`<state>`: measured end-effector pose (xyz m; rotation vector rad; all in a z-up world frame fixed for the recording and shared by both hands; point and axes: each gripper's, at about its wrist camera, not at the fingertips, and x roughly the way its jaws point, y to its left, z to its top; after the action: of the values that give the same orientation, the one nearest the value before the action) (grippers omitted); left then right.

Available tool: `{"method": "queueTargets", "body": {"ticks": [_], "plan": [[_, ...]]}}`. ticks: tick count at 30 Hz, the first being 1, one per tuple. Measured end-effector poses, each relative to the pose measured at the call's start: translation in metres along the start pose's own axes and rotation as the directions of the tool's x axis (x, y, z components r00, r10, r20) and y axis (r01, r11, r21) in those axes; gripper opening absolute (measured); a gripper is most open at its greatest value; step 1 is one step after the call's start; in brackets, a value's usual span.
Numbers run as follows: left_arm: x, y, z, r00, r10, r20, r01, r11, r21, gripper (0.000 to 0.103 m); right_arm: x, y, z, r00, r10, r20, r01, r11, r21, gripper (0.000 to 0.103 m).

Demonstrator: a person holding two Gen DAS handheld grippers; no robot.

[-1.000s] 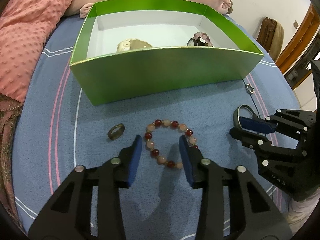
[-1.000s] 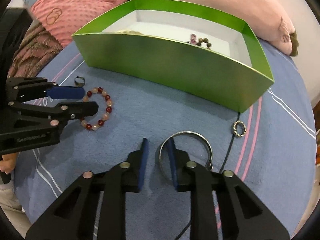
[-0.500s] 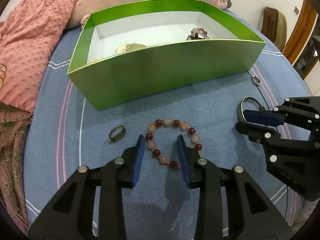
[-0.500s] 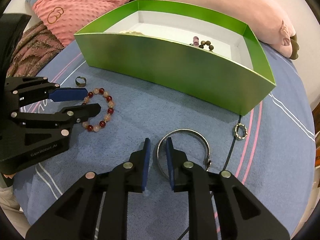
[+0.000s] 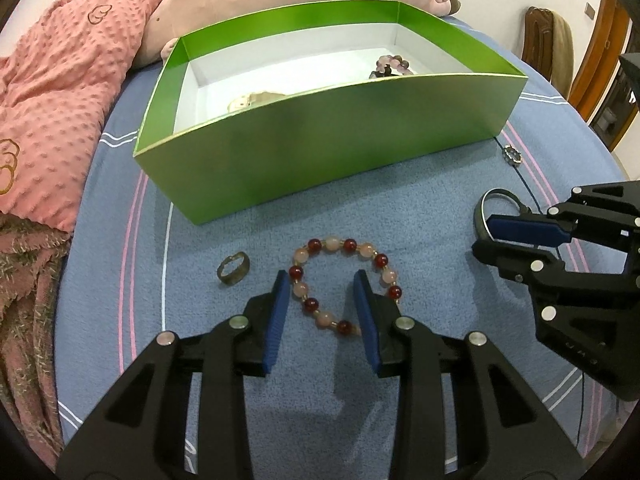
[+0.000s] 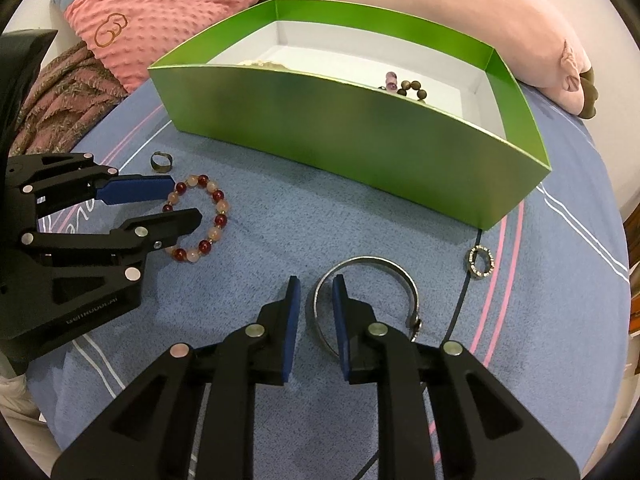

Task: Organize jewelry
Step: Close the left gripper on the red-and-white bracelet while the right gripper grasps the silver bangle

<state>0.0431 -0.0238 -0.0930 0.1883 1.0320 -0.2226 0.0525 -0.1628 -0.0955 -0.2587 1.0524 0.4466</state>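
Green box (image 5: 328,152): sitting on the blue bedspread (image 5: 420,208), white inside, holding a purple bead bracelet (image 5: 390,65) near its right end and a pale piece (image 5: 256,101) at the left.
Left gripper (image 5: 321,280): fingers standing apart, straddling the near-left arc of the red and peach bead bracelet (image 5: 346,280) (not pinching it).
Right gripper (image 6: 316,292): fingers lying a little apart, one on either side of the silver bangle (image 6: 366,300) rim; contact is not clear.
Bronze ring (image 5: 233,268): lying just left of the bead bracelet.
Small studded ring (image 6: 480,263): resting on a dark cord (image 6: 460,304) near the box's right corner.
Pink blanket (image 5: 48,112) and pink plush (image 6: 440,12): lying behind the box.
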Motion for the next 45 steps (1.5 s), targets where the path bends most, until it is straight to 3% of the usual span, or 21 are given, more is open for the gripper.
{"method": "queueTargets", "body": {"ticks": [11,15,45], "plan": [[0.000,0.004,0.000,1.000,-0.004,-0.003,0.004,1.000,-0.012,0.027,-0.002,0.002,0.001,0.999,-0.033,0.009,0.033,0.999,-0.014,0.018],[-0.001,0.004,0.000,1.000,-0.002,-0.001,0.002,1.000,-0.013,0.027,-0.002,0.005,0.002,0.998,-0.054,0.025,0.054,0.998,-0.011,0.043],[-0.002,0.005,0.000,1.000,-0.001,-0.001,0.001,1.000,-0.019,0.027,0.004,0.014,-0.001,0.998,-0.053,0.018,0.054,0.997,-0.058,0.043]]}}
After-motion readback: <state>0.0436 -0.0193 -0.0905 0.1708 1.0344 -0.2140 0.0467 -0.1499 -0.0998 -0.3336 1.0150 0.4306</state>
